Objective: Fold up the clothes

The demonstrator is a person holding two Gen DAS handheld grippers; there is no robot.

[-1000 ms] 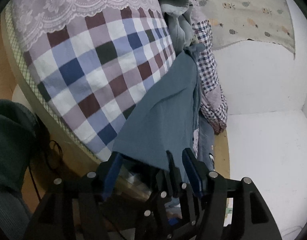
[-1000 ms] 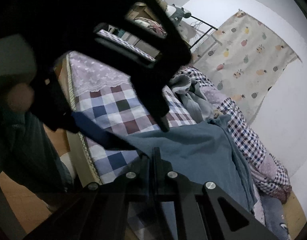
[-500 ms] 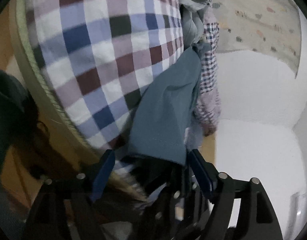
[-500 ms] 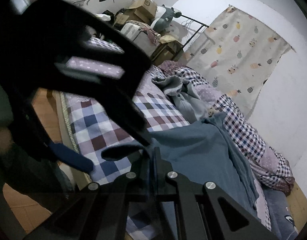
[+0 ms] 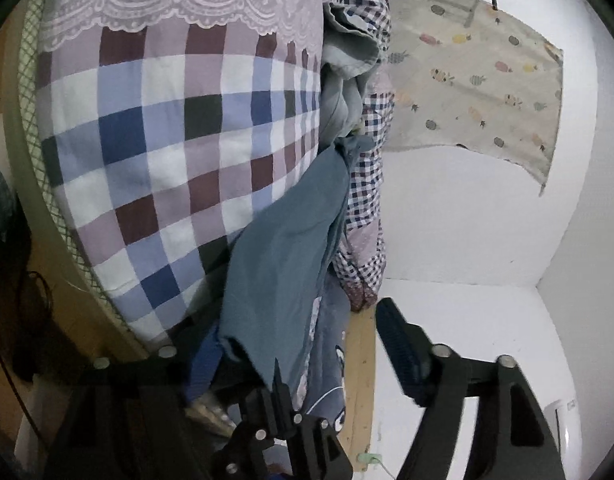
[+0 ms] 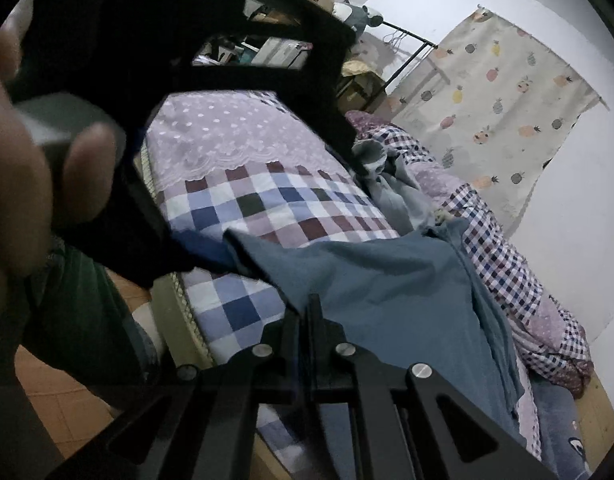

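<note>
Between the blue pads of the left gripper (image 5: 299,354) hangs the lower hem corner of the teal garment (image 5: 283,256), with the jaws closing and the pads standing apart from the cloth; the right pad is clearly off to the side of it. At the same hem the right gripper (image 6: 309,312) is clenched on the teal garment, its two fingers pressed together with the edge pinched between them. A hand (image 6: 31,168) blurs the left of the right wrist view, holding the left tool's dark frame.

Under the cloth lies a bed with a checked sheet (image 5: 179,152) in blue, purple, maroon and white, lace-trimmed toward its far end. A gingham quilt (image 6: 503,264) and a crumpled grey-blue cloth (image 6: 403,196) lie beyond the garment. White walls carry a cream curtain (image 6: 503,92) printed with pineapples, and boxes crowd the far corner.

Plain teal, matte and smooth, the garment stretches across the bed toward the quilt, taut near the hem
</note>
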